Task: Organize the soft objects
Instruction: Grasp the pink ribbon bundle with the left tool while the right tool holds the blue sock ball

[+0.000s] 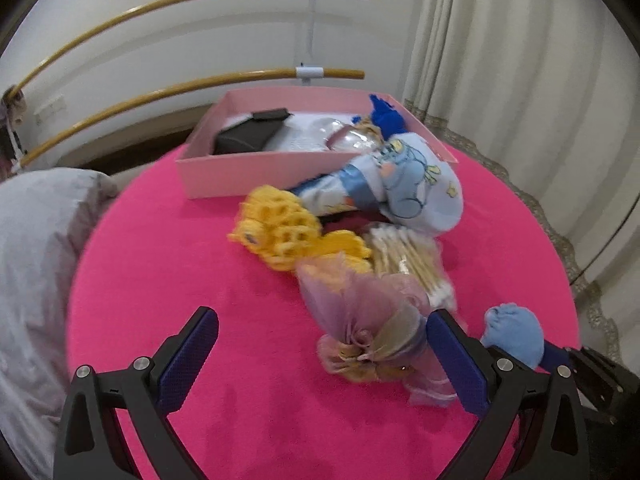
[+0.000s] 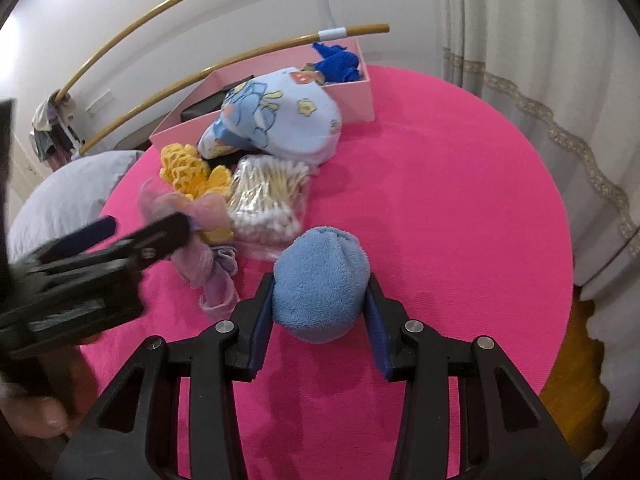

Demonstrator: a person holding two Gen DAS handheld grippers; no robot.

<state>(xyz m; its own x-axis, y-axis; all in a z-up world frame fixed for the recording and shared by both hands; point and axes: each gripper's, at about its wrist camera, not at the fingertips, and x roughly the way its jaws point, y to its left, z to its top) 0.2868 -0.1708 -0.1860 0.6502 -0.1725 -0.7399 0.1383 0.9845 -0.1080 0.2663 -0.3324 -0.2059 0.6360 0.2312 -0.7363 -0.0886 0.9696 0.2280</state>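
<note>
My right gripper (image 2: 320, 284) is shut on a light blue fuzzy sock ball (image 2: 320, 284) above the pink round table (image 2: 440, 220); the ball also shows in the left wrist view (image 1: 514, 334). My left gripper (image 1: 324, 336) is open, its right finger touching a pink tulle scrunchie (image 1: 368, 328). Behind lie a yellow crochet piece (image 1: 280, 232), a bag of cotton swabs (image 1: 404, 260) and a pale blue printed cloth bundle (image 1: 408, 184). A pink box (image 1: 240, 172) at the back holds a dark pouch (image 1: 248, 136) and a bright blue cloth (image 1: 386, 114).
A grey cushion (image 1: 36, 264) lies off the table's left edge. Wooden rails (image 1: 160, 4) and a wall stand behind the box. Cream curtains (image 1: 520, 80) hang at the right. The left gripper (image 2: 108, 240) shows at the left of the right wrist view.
</note>
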